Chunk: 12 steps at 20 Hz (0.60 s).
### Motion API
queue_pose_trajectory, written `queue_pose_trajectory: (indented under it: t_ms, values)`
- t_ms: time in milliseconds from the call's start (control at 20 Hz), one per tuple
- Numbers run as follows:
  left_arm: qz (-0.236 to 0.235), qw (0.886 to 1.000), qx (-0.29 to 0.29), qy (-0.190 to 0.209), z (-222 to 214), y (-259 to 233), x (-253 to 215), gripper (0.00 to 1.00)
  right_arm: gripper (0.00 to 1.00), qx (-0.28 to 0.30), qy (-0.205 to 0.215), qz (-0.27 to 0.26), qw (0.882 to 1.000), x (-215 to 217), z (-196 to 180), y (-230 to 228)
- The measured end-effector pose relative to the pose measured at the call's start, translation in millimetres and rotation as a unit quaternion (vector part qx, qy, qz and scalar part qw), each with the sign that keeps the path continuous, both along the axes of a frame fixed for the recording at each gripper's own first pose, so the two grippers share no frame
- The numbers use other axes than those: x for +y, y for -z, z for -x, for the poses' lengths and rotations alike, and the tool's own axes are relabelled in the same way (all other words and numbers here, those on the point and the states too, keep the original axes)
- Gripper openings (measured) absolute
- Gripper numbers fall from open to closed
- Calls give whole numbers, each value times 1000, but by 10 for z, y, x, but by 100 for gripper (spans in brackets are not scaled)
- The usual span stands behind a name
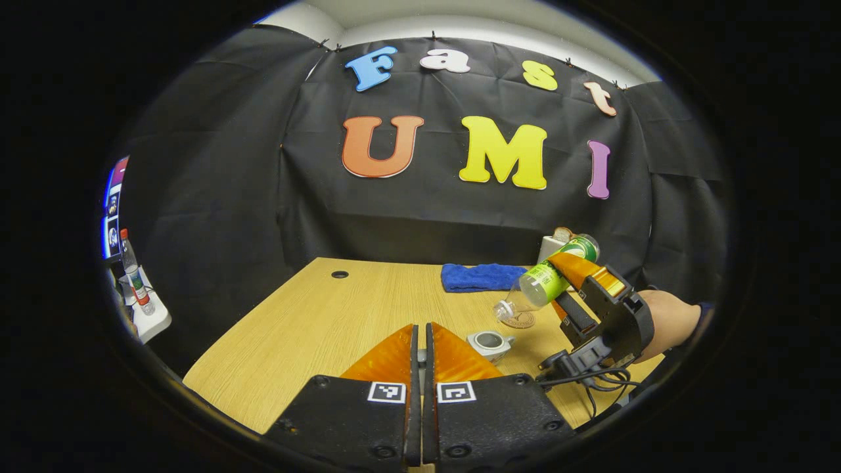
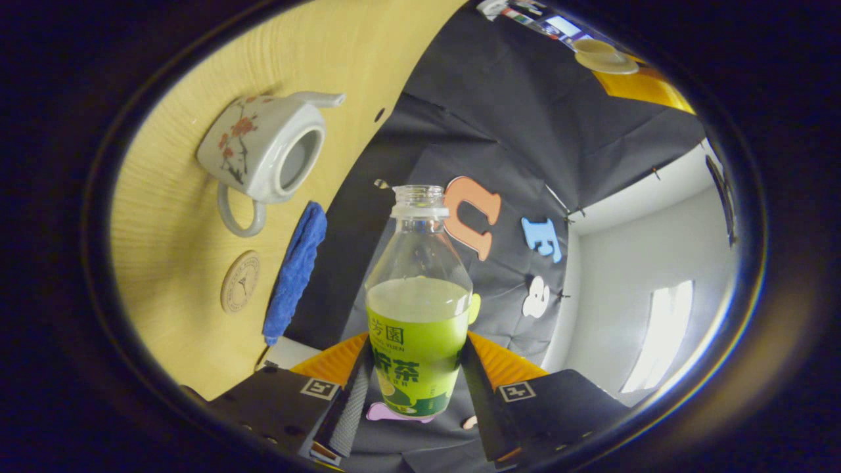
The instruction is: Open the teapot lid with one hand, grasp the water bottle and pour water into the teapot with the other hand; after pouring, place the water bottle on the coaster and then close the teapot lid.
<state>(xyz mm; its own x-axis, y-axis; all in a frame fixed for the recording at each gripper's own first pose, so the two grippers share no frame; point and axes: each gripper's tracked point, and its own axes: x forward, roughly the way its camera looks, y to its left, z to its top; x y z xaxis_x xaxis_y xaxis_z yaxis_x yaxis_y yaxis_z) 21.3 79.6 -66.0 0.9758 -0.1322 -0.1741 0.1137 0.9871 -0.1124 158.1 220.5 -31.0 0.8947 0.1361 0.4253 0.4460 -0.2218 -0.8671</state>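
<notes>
Pale wood table [image 1: 315,322], black cloth walls. My right claw [image 2: 414,368] grips the tilted bottle [image 2: 418,309] above the lidless teapot [image 1: 489,343] (coaster [image 2: 240,281] beside); my left claw [image 1: 422,341] is closed, whether on anything I can't tell.

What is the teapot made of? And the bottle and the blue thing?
Teapot: probably glazed ceramic, glossy white with painted flowers. Bottle: clear plastic by the look, see-through above a green label. Blue cloth: soft fabric, likely a towel, fuzzy and rumpled.

Wooden table [image 1: 309,322], perhaps bright window [image 2: 663,328]
</notes>
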Motion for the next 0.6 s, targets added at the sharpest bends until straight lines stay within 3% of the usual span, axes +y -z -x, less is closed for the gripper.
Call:
queue_pose_trajectory:
  t_ms: [150,250,400,600]
  values:
    - [0,1000,-3,0,-9,-10,-4,4,72,8,-13,-69,998,-127,1,-8]
    - [1,1000,-4,-1,-7,-19,-8,4,72,21,-28,-146,989,-230,-8,-6]
    - [-2,1000,-5,3,-16,-22,-47,4,72,48,-46,-268,961,-345,-48,-11]
    - [-8,1000,-2,8,-27,0,-140,4,76,99,-56,-377,919,-475,-69,76]
